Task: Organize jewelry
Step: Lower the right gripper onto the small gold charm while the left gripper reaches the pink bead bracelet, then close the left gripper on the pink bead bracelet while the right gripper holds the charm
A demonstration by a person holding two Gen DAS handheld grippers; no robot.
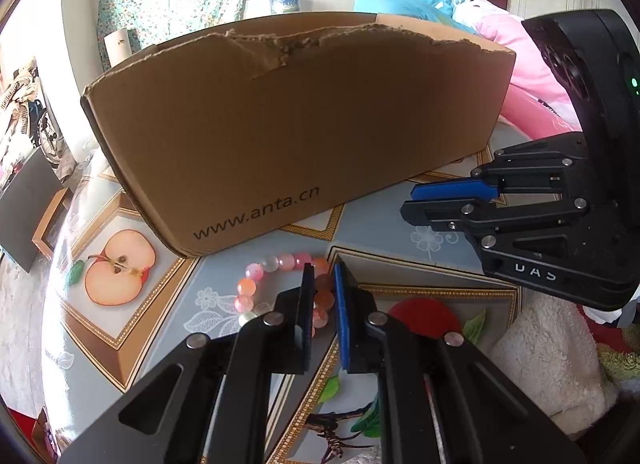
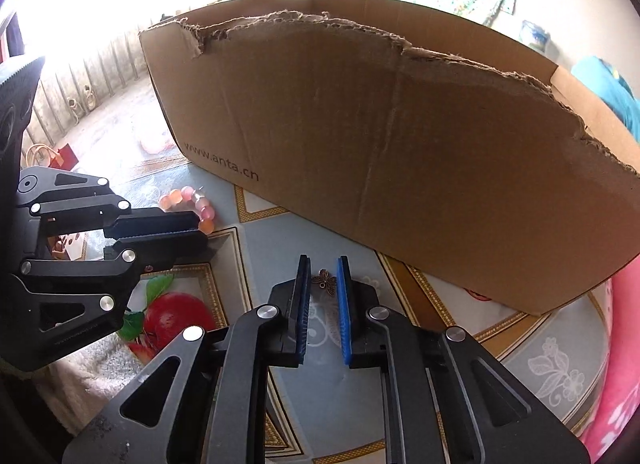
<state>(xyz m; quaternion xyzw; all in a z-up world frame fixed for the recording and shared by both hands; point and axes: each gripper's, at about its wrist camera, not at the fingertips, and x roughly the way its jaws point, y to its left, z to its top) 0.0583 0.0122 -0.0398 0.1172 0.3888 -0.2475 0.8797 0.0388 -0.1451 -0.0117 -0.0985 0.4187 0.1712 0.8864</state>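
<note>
A bracelet (image 1: 256, 276) of pink and orange beads lies on the patterned tablecloth in front of a torn cardboard box (image 1: 300, 123). My left gripper (image 1: 323, 270) is shut on the near side of the bracelet, with beads caught between its blue pads. In the right wrist view the left gripper (image 2: 202, 227) reaches in from the left, and bracelet (image 2: 188, 195) beads show at its tips. A small bronze butterfly charm (image 2: 326, 282) rests on the cloth. My right gripper (image 2: 323, 264) is shut on it, pads against its two sides. From the left wrist, the right gripper (image 1: 406, 199) points left.
The box (image 2: 400, 143), printed www.anta.cn, stands open-topped just behind both grippers with a ragged front rim. A white fluffy towel (image 1: 540, 344) lies at the near table edge between the hands. Pink bedding (image 1: 520, 63) is to the right, and the floor drops away on the left.
</note>
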